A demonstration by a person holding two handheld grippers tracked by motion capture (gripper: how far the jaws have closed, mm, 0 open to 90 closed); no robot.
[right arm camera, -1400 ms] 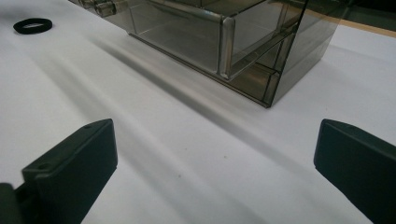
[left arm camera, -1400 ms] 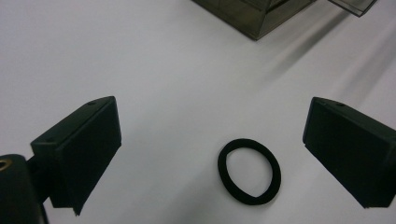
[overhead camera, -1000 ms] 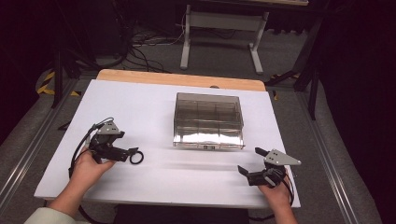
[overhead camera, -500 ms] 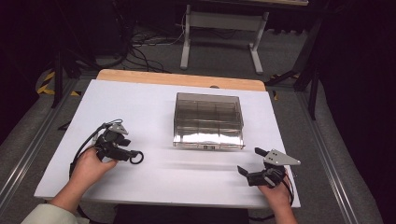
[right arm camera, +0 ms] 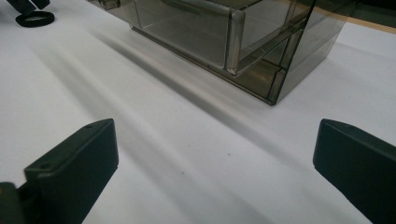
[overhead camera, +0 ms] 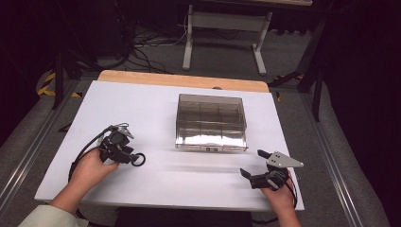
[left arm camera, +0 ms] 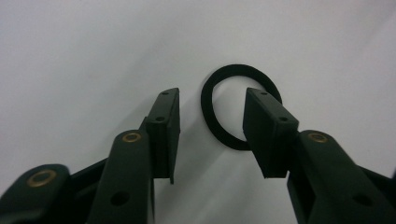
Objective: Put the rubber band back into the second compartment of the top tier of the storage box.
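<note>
Black flat rubber ring (left arm camera: pixel 239 112) lies on white surface (overhead camera: pixel 156 109), one side btwn jaws of left claw (left arm camera: pixel 212 119), jaws apart, not yet pinching; looks like pickup approach, next needs closing on band; right claw (overhead camera: pixel 259 165) wide apart, empty, near smoky clear plastic drawer box (overhead camera: pixel 211 120)

A thin black rubber ring (left arm camera: pixel 240 106) lies flat on the white table (overhead camera: pixel 189 179), well left of a smoky clear plastic drawer box (overhead camera: pixel 211 122) standing mid-table

One black ring (left arm camera: pixel 239 106), one clear compartment box (overhead camera: pixel 211 122), one white table (overhead camera: pixel 156 104) and two tools.
</note>
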